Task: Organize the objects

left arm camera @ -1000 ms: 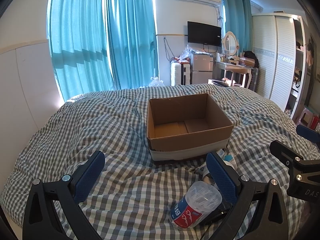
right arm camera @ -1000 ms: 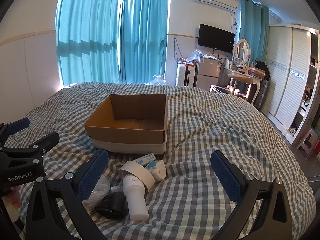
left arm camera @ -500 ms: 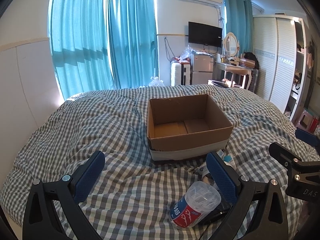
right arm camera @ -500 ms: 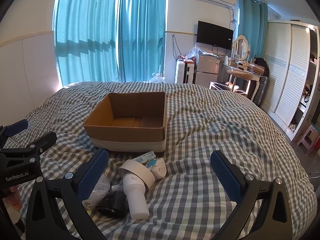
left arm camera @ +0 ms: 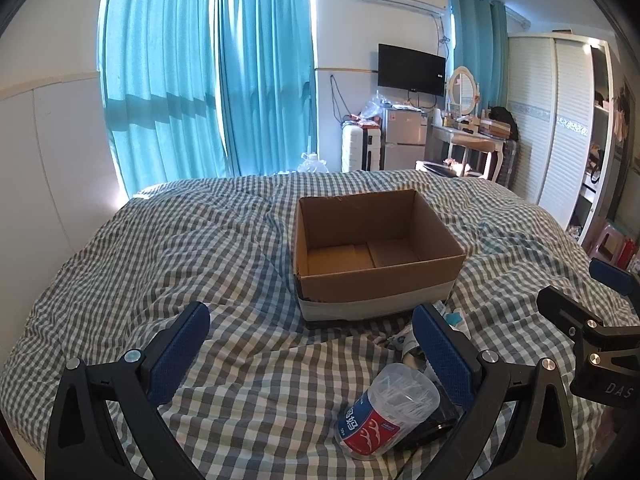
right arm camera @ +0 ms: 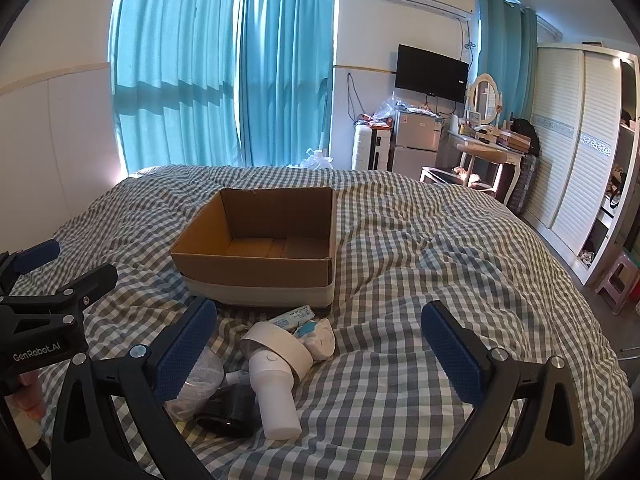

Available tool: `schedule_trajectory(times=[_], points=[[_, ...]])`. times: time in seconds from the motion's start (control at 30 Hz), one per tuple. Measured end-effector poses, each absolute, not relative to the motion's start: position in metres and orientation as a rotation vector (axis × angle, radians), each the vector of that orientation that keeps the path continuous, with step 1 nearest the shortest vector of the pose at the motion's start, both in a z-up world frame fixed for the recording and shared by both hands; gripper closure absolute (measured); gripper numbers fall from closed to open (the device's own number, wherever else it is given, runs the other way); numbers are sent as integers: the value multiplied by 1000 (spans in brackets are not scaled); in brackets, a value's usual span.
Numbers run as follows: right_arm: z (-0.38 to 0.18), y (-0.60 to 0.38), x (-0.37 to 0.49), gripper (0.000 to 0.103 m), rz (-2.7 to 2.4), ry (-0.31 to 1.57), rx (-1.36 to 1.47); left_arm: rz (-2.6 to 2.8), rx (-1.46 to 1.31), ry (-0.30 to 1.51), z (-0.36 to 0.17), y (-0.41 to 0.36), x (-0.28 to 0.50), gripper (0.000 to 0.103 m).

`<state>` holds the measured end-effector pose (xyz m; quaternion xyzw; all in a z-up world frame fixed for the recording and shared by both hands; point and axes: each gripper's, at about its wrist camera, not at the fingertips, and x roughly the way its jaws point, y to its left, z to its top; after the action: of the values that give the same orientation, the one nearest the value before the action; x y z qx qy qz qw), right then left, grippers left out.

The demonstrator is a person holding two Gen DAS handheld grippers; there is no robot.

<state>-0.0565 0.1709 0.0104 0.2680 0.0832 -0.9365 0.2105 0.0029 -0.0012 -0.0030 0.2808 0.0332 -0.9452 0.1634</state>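
Note:
An open, empty cardboard box (left arm camera: 376,268) (right arm camera: 256,268) stands on the checked bed. In front of it lies a small pile: a clear cotton-swab jar with a red and blue label (left arm camera: 388,412) (right arm camera: 196,388), a white handheld device with a round head (right arm camera: 276,376), a black object (right arm camera: 232,408), a small tube (right arm camera: 292,316) and a white and blue item (right arm camera: 316,336). My left gripper (left arm camera: 308,348) is open and empty, the jar near its right finger. My right gripper (right arm camera: 320,344) is open and empty above the pile.
The checked duvet (left arm camera: 180,264) covers the whole bed. Blue curtains (left arm camera: 208,80), a small fridge (left arm camera: 404,140), a dressing table (left arm camera: 468,140) and a white wardrobe (left arm camera: 560,120) line the far walls. A pink stool (right arm camera: 620,280) stands at the right.
Both grippers have shifted only slightly; the view has barely moved. Nothing was taken hold of or moved.

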Motion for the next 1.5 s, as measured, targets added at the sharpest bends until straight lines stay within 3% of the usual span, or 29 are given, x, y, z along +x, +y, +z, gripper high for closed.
schedule_trajectory(times=[1.13, 1.5], points=[[21, 170, -41, 0, -2572, 266, 709, -2730, 821, 64, 1, 6, 14, 0], [-18, 165, -53, 1, -2522, 302, 837, -2717, 1065, 78, -54, 12, -1, 0]])
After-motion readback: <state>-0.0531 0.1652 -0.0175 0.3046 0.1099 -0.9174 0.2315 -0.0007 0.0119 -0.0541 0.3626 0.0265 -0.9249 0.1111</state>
